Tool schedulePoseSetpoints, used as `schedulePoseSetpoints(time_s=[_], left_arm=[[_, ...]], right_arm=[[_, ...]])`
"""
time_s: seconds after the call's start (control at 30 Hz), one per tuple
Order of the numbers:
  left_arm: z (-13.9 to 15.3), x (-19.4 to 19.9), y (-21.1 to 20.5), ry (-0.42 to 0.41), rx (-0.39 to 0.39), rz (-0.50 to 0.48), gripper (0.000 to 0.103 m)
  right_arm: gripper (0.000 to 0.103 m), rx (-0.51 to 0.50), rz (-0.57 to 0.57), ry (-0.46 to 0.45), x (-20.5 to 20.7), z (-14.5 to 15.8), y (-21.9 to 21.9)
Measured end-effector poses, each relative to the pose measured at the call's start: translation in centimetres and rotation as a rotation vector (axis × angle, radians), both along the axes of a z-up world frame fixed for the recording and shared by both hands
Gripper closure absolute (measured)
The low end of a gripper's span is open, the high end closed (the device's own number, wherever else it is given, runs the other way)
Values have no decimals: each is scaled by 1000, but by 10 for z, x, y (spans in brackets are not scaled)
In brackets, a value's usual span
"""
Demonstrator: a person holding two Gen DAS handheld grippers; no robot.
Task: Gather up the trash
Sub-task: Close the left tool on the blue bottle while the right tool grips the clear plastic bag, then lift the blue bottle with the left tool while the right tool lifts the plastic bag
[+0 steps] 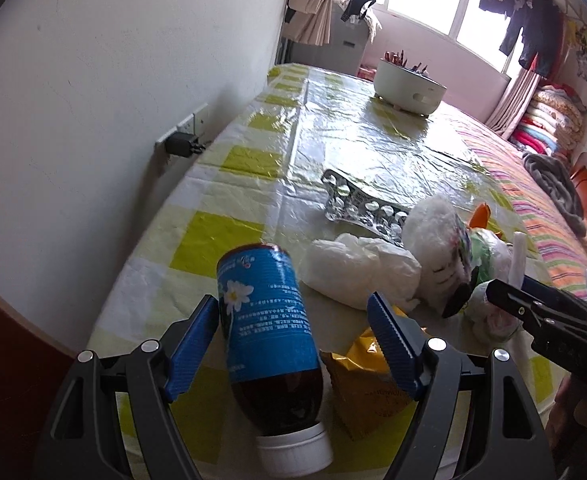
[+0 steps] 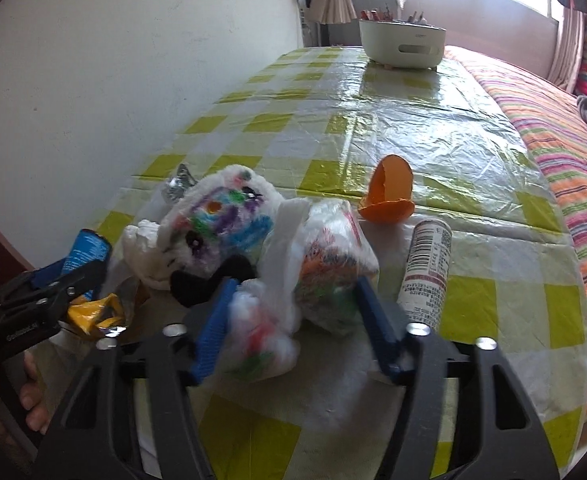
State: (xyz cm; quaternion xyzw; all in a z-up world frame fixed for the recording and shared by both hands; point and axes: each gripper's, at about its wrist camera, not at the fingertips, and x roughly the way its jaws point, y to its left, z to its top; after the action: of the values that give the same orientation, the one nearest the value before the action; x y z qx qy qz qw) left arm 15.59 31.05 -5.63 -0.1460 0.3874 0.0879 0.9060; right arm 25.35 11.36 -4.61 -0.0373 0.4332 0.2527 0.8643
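One table [image 2: 473,128] stands against the wall, covered with one yellow-and-white checked plastic cloth. One white tub [image 2: 401,46] sits at its far end. The trash lies in one cluster at the near end.

One brown bottle [image 1: 267,328] with a blue label and white cap lies on its side between the blue pads of the left gripper [image 1: 297,344]. The jaws stand released; the left pad lies at the label's edge, the right pad is clear of the bottle.

One white plush toy [image 2: 217,220] with coloured marks lies at the cluster's centre. One crumpled white bag [image 1: 357,268] lies beside it.

One clear plastic bag [image 2: 293,280] of coloured scraps sits between the pads of the right gripper [image 2: 293,312]; whether they press it cannot be told.

One silver blister tray [image 1: 357,204] lies behind the toy. One yellow wrapper [image 1: 369,376] lies beside the bottle. One small white tube [image 2: 427,268] lies right of the bag. One orange shell piece [image 2: 389,196] rests beyond it.
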Motion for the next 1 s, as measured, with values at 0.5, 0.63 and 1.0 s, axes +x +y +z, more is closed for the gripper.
schedulePoseSetpoints(time_s=[0.5,0.63,1.0], left_arm=[[-4,-3,-9,-4,-15,-47,59],[-3,-4,-7,-15,-31,-45,59],[7,-13,-12,-49,-5,-43,60]], right_arm=[[80,75,36,-18,-23,10,-11],[83,89,40,-30,-30,15,-15],[92,92,50,-61,-43,21,-21]])
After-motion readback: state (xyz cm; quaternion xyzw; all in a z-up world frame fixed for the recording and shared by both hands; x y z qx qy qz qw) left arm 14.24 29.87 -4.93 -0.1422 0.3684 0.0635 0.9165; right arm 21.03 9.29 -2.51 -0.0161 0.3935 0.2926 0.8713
